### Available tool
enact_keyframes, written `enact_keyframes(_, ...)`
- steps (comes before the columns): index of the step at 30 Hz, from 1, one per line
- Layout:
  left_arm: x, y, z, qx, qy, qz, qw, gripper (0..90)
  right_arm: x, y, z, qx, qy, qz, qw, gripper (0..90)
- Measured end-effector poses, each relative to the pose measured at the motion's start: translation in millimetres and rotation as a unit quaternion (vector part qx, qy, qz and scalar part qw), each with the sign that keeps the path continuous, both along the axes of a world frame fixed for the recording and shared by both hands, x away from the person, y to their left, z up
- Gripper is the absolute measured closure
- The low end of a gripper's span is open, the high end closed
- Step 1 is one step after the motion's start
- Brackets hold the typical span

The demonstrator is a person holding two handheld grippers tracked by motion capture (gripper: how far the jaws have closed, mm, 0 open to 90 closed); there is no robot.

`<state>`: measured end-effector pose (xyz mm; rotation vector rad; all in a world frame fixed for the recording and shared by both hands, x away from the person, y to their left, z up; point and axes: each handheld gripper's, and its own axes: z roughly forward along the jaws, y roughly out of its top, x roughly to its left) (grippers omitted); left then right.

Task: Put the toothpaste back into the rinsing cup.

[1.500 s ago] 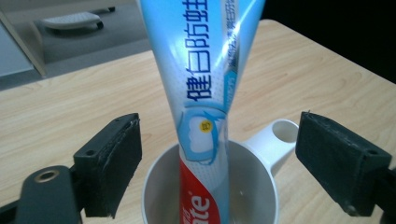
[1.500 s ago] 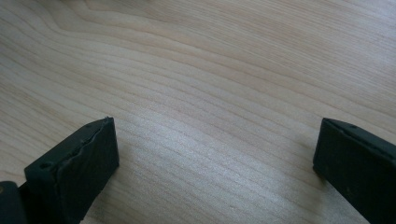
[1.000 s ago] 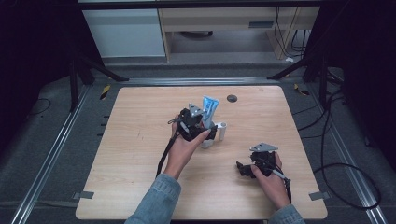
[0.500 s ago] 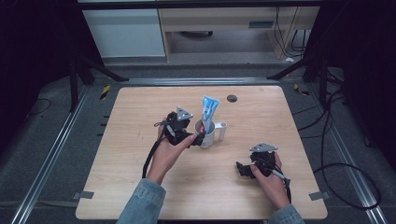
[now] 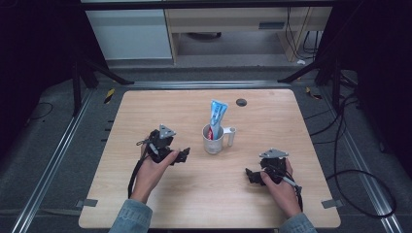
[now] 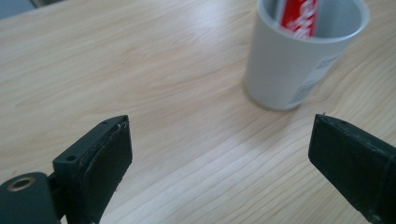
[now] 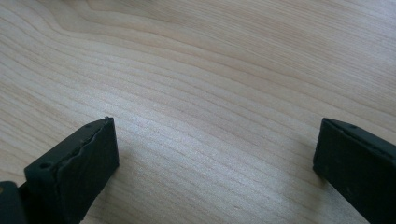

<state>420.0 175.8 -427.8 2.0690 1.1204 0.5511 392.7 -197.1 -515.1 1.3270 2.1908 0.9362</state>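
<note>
Since a second ago, the left gripper (image 5: 182,155) has backed away from the white mug (image 5: 213,139) toward the person's side of the worktop (image 5: 145,109), its jaws spread and empty. Upright in that mug stands the toothpaste tube (image 5: 216,115), mid-worktop. Placing looks done. Off to the right, the right gripper (image 5: 251,175) rests with jaws released. Next, probably: both hands settle clear, without nudging the mug.

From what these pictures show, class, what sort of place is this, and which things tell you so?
Probably a lab or recording studio. A bare wooden table stands alone among dark stand legs and loose floor cables, and a person works a handheld left gripper beside a mug holding a toothpaste tube.
</note>
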Motion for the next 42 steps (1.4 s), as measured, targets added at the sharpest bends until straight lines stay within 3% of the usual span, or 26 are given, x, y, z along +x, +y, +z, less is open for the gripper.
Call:
enact_keyframes(2, 0.1, 9.3, -4.8, 0.033, -0.010, 0.013, 0.9993, 5.5, 0.0, 0.0, 0.0, 0.000, 0.000, 0.000, 1.0000, 0.4)
enact_keyframes(3, 0.7, 12.2, -6.5, 0.037, -0.010, 0.013, 0.9992, 5.5, 0.0, 0.0, 0.0, 0.000, 0.000, 0.000, 1.0000, 0.4)
enact_keyframes(8, 4.9, 32.0, -18.8, 0.031, 0.004, 0.037, 0.9988, 5.6, 0.0, 0.0, 0.0, 0.000, 0.000, 0.000, 1.0000, 0.4)
enact_keyframes(19, 4.6, 63.0, -40.3, 0.044, 0.042, 0.067, 0.9959, 5.9, 0.0, 0.0, 0.0, 0.000, 0.000, 0.000, 1.0000, 0.4)
enact_keyframes(27, 6.6, 86.7, -57.6, 0.044, 0.056, 0.104, 0.9920, 6.5, 0.0, 0.0, 0.0, 0.000, 0.000, 0.000, 1.0000, 0.4)
enact_keyframes(30, 6.1, 89.3, -63.7, 0.054, 0.065, 0.105, 0.9909, 6.7, 0.1, 0.1, 0.0, 0.000, 0.000, 0.000, 1.0000, 0.4)
enact_keyframes(33, 6.6, 91.7, -68.4, 0.052, 0.068, 0.110, 0.9903, 6.6, 0.0, 0.1, 0.0, 0.000, 0.000, 0.000, 1.0000, 0.4)
enact_keyframes(38, 9.4, 99.1, -72.5, 0.031, 0.069, 0.119, 0.9900, 4.5, 0.0, 0.0, 0.0, 0.000, 0.000, 0.000, 1.0000, 0.4)
enact_keyframes(42, 12.5, 104.4, -75.3, 0.022, 0.059, 0.118, 0.9910, 2.8, 0.0, 0.0, 0.0, 0.000, 0.000, 0.000, 1.0000, 0.4)
